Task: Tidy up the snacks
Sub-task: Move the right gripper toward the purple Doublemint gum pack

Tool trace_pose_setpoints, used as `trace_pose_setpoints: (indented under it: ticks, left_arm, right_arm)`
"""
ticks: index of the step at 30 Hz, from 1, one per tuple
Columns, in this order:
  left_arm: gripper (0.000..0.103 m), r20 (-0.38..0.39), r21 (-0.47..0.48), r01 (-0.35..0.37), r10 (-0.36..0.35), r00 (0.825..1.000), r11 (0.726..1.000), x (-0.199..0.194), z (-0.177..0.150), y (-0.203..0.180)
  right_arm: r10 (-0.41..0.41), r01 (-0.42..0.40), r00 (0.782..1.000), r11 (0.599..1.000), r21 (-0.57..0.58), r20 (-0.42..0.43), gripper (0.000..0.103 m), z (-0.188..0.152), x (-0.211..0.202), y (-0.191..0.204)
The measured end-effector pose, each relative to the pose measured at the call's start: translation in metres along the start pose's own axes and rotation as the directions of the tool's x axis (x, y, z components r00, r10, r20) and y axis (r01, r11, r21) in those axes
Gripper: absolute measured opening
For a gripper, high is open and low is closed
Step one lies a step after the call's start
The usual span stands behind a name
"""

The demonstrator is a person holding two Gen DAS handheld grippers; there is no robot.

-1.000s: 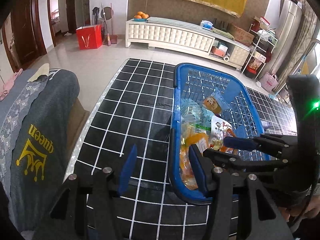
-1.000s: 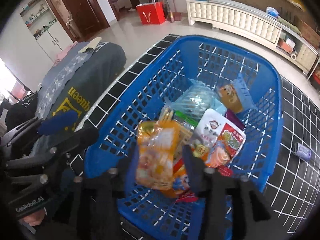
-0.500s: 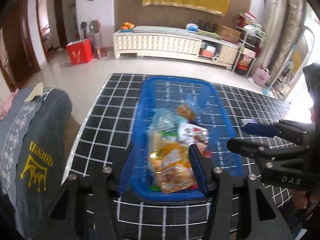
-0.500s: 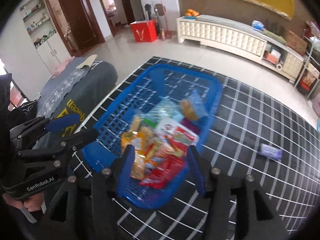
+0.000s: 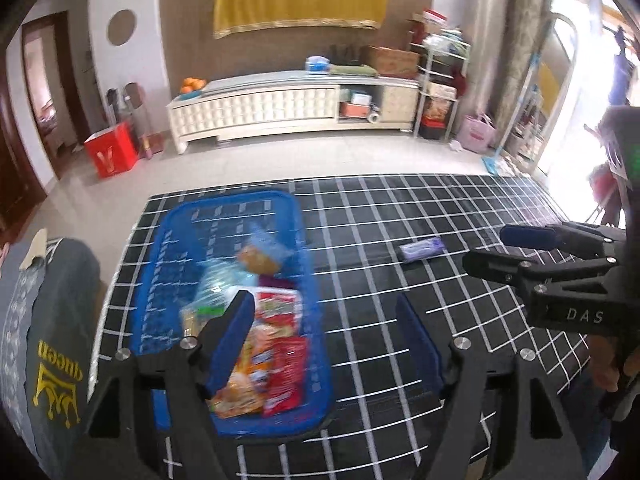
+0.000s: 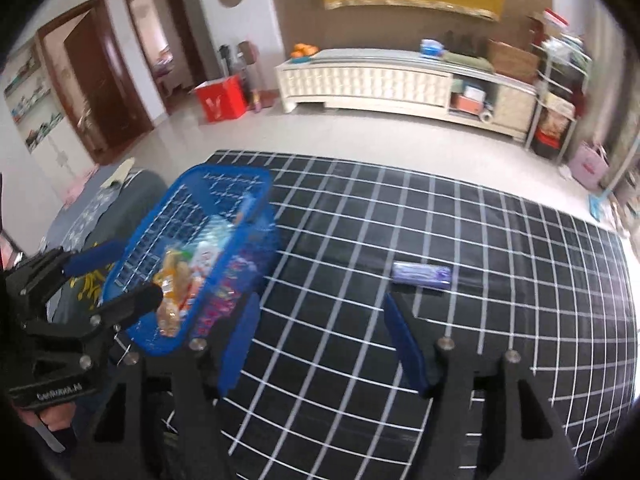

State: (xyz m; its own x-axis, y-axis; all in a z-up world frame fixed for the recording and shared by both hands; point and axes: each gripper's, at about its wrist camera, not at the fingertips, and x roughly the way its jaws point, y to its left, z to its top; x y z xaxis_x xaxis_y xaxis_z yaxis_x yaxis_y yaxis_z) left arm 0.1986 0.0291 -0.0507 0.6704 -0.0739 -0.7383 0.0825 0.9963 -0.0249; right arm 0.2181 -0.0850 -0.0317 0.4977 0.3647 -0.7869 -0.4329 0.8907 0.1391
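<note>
Both grippers hang spread wide and empty above the black grid-lined table (image 5: 400, 208). Farthest left, a grey cloth with yellow "queen" lettering (image 5: 52, 344) lies draped beside the table edge. Next comes the blue basket (image 5: 168, 240), standing on the left part of the table and filled with snack packets (image 5: 272, 344): orange and red bags at its near end, a pale bluish bag and a brown packet further back, all somewhat blurred. The left gripper (image 5: 324, 332) hovers with its left blue finger over the basket's near end and its right finger over bare tabletop, touching nothing. To the right, well apart from the basket, a single purple snack bar (image 6: 421, 275) lies flat on the table. The right gripper (image 6: 320, 338) is held above the table between the basket and that bar, nearer the camera than both, its fingers parted with nothing between them.
</note>
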Motion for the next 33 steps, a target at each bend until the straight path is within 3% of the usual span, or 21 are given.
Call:
trace_pose_setpoints:
  ticks: [8, 12, 18, 24, 33]
  left_arm:
    - [0.077, -0.04, 0.063, 0.043, -0.04, 0.998, 0.997, 0.035, 0.02, -0.049]
    - [0.077, -0.071, 0.077, 0.054, -0.049, 0.996, 0.996, 0.057, 0.024, -0.068]
    - [0.077, -0.129, 0.067, 0.063, -0.053, 0.99, 0.996, 0.084, 0.026, -0.082]
    - [0.077, -0.149, 0.053, 0.073, -0.065, 0.987, 0.996, 0.108, 0.027, -0.088]
    - [0.077, -0.178, 0.037, 0.05, -0.042, 0.983, 0.998, 0.148, 0.03, -0.089]
  right_arm:
    - [-0.036, 0.037, 0.999, 0.998, 0.054, -0.014, 0.08, -0.003, 0.002, -0.058]
    - [-0.01, 0.012, 0.999, 0.998, 0.063, -0.039, 0.084, -0.005, 0.012, -0.086]
    - [-0.045, 0.044, 0.997, 0.999, -0.028, -0.064, 0.085, -0.008, 0.031, -0.109]
    - [-0.087, 0.08, 0.996, 0.98, -0.183, -0.033, 0.085, -0.005, 0.046, -0.124]
    - [0.012, -0.034, 0.996, 0.963, -0.266, -0.083, 0.085, 0.002, 0.094, -0.142]
